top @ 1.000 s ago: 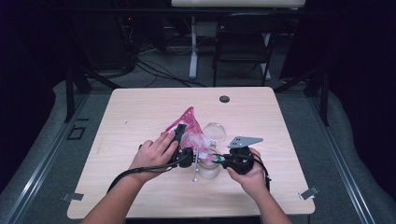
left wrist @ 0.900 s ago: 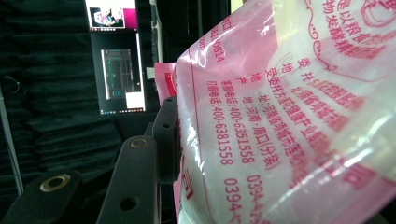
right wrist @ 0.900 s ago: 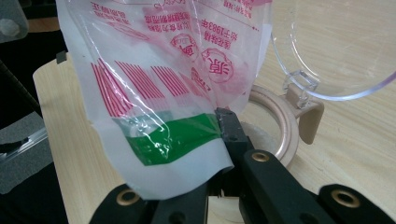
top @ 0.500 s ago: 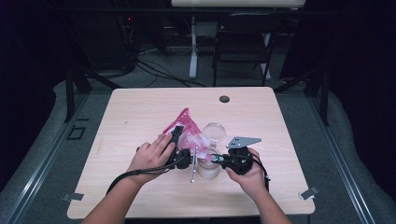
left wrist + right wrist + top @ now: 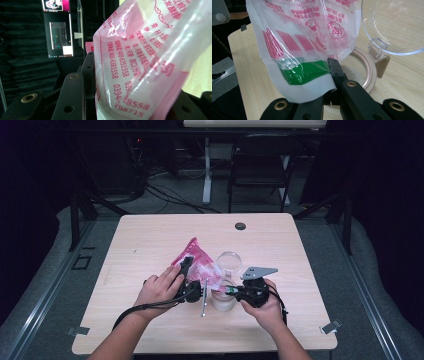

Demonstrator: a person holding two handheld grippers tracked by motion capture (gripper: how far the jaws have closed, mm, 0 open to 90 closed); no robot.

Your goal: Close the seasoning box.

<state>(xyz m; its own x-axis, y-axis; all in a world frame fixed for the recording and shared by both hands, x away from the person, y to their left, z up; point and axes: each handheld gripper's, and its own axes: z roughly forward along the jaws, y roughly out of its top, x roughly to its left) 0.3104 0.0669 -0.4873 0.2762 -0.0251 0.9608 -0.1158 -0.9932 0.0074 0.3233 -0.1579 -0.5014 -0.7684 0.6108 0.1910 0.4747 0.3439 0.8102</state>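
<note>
A pink-and-white printed plastic bag (image 5: 197,262) is held up between both grippers above the table (image 5: 150,240). My left gripper (image 5: 189,279) is shut on the bag (image 5: 140,62), its film pinched between the black jaws. My right gripper (image 5: 231,291) is shut on the bag's lower corner (image 5: 304,72), by the green stripe. Below that corner stands a small round jar (image 5: 223,301) with a beige rim (image 5: 368,72). Its clear hinged lid (image 5: 397,25) is tipped open behind it. The bag hides part of the jar's mouth.
A small black round cap (image 5: 240,226) lies near the table's far edge. A dark chair (image 5: 260,170) and a stand with cables are on the floor beyond the table. Both forearms come in over the near edge.
The top of the bag has shifted slightly left with the left hand. The right hand and the jar have stayed in place.
</note>
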